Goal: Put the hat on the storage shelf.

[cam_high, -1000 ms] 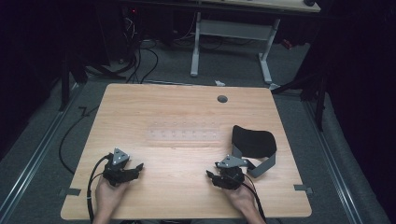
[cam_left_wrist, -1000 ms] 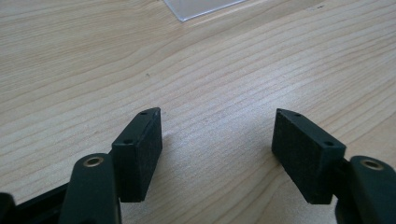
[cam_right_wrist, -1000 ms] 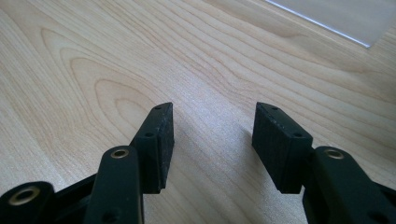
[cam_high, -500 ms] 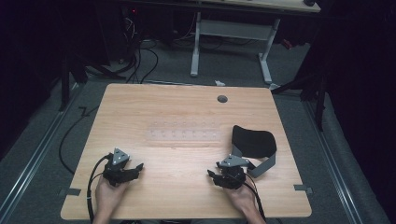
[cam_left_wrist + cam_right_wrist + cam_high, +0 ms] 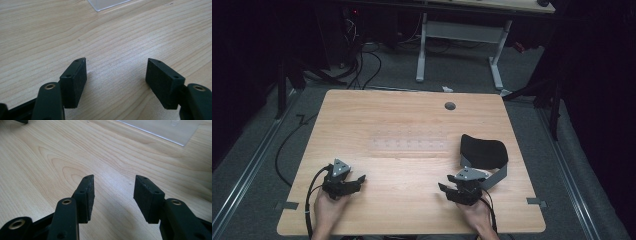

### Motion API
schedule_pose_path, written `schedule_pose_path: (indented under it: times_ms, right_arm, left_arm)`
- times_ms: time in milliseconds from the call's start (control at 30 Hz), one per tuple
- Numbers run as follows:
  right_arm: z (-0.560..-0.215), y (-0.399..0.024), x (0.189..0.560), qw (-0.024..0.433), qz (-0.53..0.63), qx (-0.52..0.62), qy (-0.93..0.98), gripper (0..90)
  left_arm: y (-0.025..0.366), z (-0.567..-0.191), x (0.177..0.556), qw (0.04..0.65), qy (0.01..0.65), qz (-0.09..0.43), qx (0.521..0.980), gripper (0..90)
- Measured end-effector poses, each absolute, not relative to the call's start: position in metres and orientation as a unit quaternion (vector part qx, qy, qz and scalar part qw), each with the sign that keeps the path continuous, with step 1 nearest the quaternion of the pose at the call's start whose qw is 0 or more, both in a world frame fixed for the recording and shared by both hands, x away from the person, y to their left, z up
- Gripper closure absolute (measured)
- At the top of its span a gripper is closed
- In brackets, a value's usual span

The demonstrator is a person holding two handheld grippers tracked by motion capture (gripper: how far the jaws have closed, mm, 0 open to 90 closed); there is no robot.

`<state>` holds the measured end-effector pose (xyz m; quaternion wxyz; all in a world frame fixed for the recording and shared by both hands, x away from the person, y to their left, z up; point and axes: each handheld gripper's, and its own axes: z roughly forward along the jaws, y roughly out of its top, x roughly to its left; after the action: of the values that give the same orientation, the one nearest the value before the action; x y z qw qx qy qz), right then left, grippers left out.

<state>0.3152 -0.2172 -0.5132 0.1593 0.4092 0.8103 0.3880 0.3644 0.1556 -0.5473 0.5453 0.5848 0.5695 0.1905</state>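
1. Both hands sit at the near edge of the counter (image 5: 412,120). The left tongs (image 5: 354,181) are parked with the jaws apart and nothing between them; the left gripper view has bare wood grain running between the two pads (image 5: 75,82).

2. The right tongs (image 5: 447,189) are also empty. Their jaws have just been closing a bit, but the right gripper view has a clear gap between them and only wood in it.

3. Nearest thing to the right hand is the black headrest-looking cushion (image 5: 484,150) with a grey strap (image 5: 497,175), lying just beyond and to the right of the right tongs, not touching them.

4. There's also a clear plastic sheet (image 5: 409,145) flat in the middle of the counter, well ahead of both hands. Its corner peeks into the top of the left gripper view (image 5: 107,3).

5. What could go wrong, as a guess: the cushion looks soft and floppy, so narrowing jaws could pinch only the strap and drag the thing instead of lifting it.

6. The sheet is nearly invisible and dead flat, so tongs could slide over it or shove it along.
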Motion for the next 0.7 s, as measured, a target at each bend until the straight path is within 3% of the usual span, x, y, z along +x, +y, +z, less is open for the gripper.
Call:
schedule_pose_path:
  times_ms: [700]
  right_arm:
    - [-0.482,-0.264,0.29,0.212,0.438,0.43,0.76,53.6]
  left_arm:
    - [0.156,-0.547,0.364,0.545,0.57,0.19,0.585,33.7]
